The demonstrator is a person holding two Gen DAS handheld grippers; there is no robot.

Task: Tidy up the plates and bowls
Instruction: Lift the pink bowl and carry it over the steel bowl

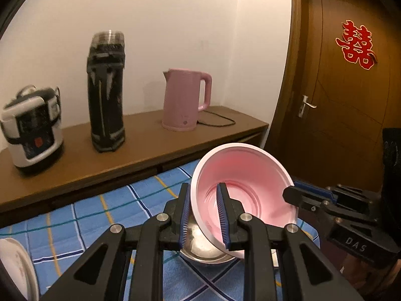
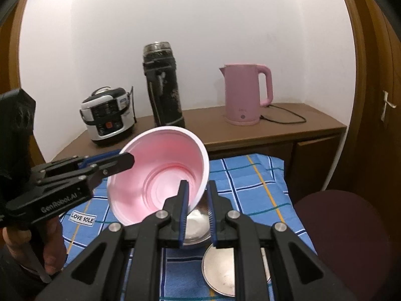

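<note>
Grippers (image 1: 204,215) (image 2: 196,210) level, both clamped on tilted pink bowl (image 1: 248,188).

Glossy pink plastic bowl (image 1: 246,188), shiny steel bowl (image 2: 196,228), checked cloth (image 2: 253,188).

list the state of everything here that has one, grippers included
pink bowl: lifted, tilted, gripped at both rims
left gripper: shut on the bowl's rim
right gripper: shut on the opposite rim
steel bowl: upright on the cloth, under the pink bowl
pink kettle: lid closed, on its base, cord attached
rice cooker: lid closed
door: closed
</note>
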